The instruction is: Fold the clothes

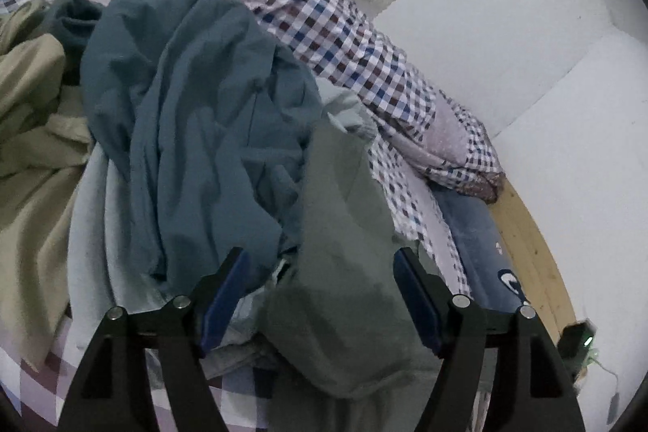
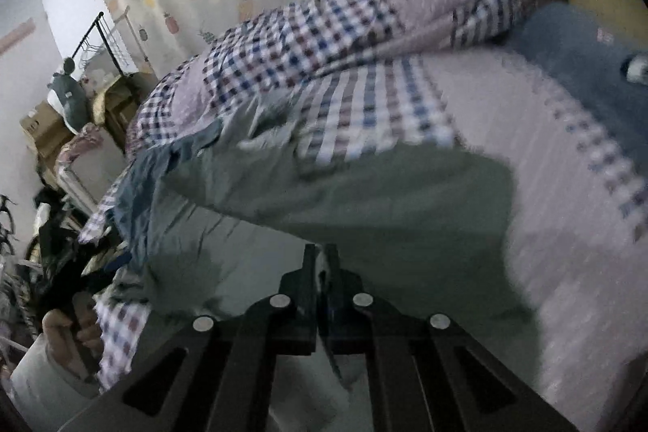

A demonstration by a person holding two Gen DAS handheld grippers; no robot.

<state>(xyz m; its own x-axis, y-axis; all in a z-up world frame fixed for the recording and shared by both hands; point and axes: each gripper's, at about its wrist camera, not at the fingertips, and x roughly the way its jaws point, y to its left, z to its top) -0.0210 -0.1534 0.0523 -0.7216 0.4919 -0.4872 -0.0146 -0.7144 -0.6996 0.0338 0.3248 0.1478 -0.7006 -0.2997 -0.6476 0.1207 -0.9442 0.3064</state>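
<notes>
Meanwhile, right gripper [image 2: 322, 258] is pinching grey-green garment [image 2: 364, 197] at 6 o'clock; left gripper [image 1: 320, 262] is hovering, fingers spread.

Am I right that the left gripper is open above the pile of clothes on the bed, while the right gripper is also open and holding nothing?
Not quite. The left gripper is indeed open above the pile, over the grey-green garment. But the right wrist view shows the right gripper shut, with a pale edge of cloth pinched between its fingers; it appears to be the grey-green garment, though motion blur makes that uncertain.
</notes>
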